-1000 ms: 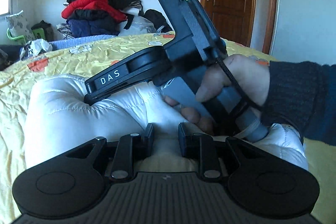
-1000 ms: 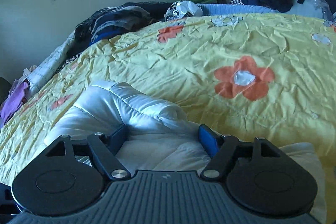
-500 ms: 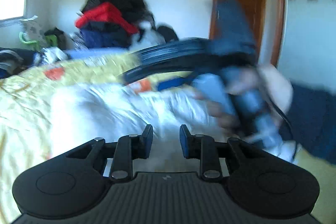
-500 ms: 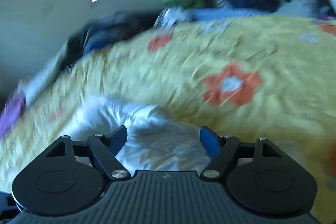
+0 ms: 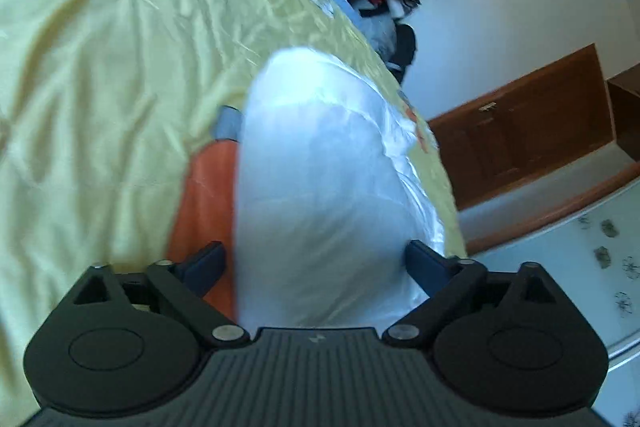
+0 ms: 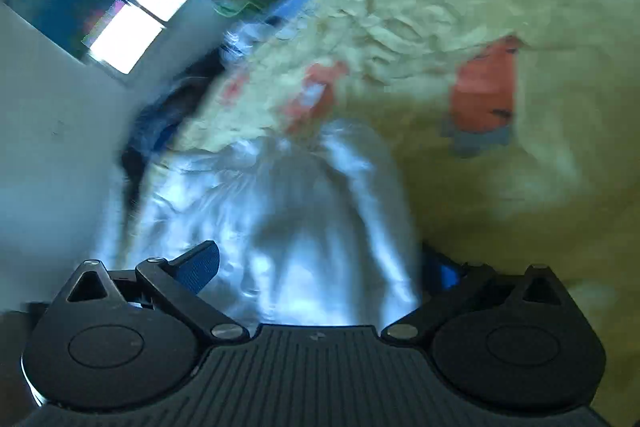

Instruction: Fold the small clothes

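The jaws of the left gripper [image 5: 314,269] have just been opening and are seen spread wide, released, with the puffy white quilted satin garment [image 5: 320,179] bulging between them; whether the pads touch the fabric cannot be told through the blur. The jaws of the right gripper [image 6: 320,267] have likewise been opening and stand wide, the same garment [image 6: 288,223] lying between them, unpinched. From both pairs of jaws the garment runs straight ahead, its long axis along the pointing line, resting on the crumpled yellow bedspread with orange flowers [image 5: 100,67]. Neither hand is judged clearly nearer. Only the left view shows a brown wooden door [image 5: 532,131]; only the right shows a bright window [image 6: 140,19].
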Action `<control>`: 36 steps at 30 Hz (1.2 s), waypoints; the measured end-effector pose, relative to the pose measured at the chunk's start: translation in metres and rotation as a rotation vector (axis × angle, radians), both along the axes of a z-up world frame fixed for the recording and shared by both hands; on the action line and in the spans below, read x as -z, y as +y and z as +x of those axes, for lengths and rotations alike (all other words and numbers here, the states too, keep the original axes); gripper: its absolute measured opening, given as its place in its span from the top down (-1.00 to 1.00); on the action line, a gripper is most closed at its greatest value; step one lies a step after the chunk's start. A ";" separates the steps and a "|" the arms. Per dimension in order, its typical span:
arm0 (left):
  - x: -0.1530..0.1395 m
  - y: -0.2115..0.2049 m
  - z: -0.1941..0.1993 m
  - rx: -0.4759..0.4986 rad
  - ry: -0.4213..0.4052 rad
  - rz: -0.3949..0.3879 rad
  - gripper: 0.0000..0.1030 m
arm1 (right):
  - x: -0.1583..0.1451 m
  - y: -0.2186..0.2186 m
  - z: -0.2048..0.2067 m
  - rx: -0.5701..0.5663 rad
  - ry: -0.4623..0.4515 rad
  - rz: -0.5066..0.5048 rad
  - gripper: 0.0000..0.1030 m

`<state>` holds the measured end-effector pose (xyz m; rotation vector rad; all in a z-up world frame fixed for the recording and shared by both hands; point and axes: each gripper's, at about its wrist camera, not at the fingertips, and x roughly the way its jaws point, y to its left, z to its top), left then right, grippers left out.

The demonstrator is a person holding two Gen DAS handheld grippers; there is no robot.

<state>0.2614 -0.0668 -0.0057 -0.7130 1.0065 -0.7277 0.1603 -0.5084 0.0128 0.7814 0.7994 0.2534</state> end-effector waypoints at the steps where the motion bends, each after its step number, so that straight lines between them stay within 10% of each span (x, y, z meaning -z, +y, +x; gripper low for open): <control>1: -0.001 -0.004 0.000 0.001 -0.001 0.003 -0.62 | 0.002 0.003 0.001 -0.006 -0.014 0.027 -0.85; 5: -0.015 0.000 0.000 -0.014 -0.054 0.018 -0.15 | 0.010 0.023 0.015 -0.050 0.018 0.059 -0.04; 10: -0.045 0.043 -0.006 -0.105 -0.125 0.046 -0.11 | 0.005 0.063 0.031 -0.118 0.000 0.123 0.11; 18: -0.031 0.096 -0.018 -0.298 -0.175 0.224 -0.48 | 0.016 0.154 0.078 -0.245 -0.002 0.109 -0.01; 20: -0.022 0.099 -0.026 -0.351 -0.199 0.240 -0.74 | 0.021 0.157 0.075 -0.216 -0.009 0.116 -0.10; 26: -0.062 0.100 -0.071 -0.477 -0.314 0.370 -0.70 | -0.014 0.124 0.025 -0.088 -0.097 0.046 -0.24; 33: -0.085 0.024 -0.148 -0.225 -0.645 0.523 -0.72 | -0.067 0.149 -0.044 -0.111 -0.340 -0.016 -0.26; 36: -0.060 0.001 -0.145 -0.199 -0.736 0.745 -0.74 | -0.060 0.177 -0.031 -0.190 -0.301 -0.054 -0.39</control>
